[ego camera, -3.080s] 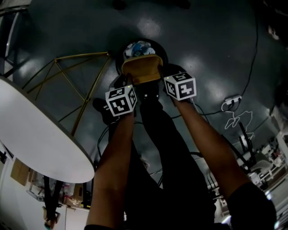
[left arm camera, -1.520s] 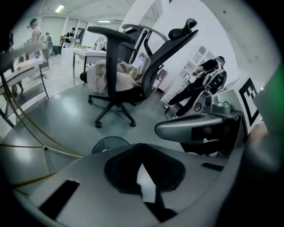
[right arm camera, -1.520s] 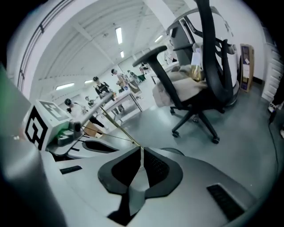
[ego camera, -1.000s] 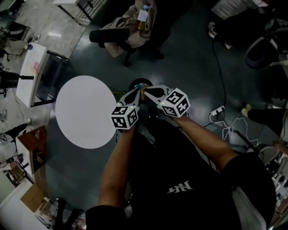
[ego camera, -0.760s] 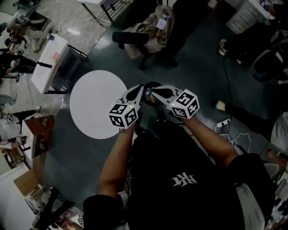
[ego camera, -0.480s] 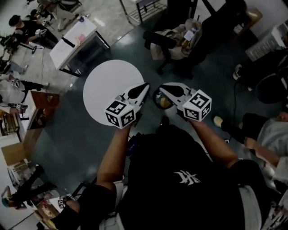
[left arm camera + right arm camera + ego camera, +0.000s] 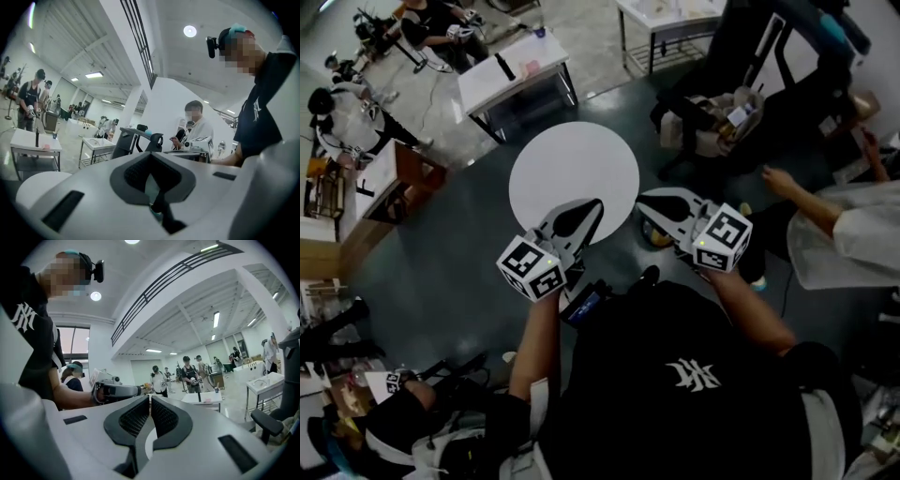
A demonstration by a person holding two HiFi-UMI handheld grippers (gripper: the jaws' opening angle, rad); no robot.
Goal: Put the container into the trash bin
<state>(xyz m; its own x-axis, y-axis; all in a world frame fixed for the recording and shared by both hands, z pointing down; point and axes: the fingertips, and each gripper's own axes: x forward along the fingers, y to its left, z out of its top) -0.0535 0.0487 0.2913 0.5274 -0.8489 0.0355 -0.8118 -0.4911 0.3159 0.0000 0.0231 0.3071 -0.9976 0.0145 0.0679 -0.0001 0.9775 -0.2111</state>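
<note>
The left gripper and the right gripper are both closed on nothing, and a yellowish shape, seemingly the container, lies in the dark trash bin just beneath the right gripper, so the task looks finished.

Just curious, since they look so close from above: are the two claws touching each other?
Apart. The head view shows a clear stretch of the round white table between the tip of the left claw and the tip of the right claw.
</note>
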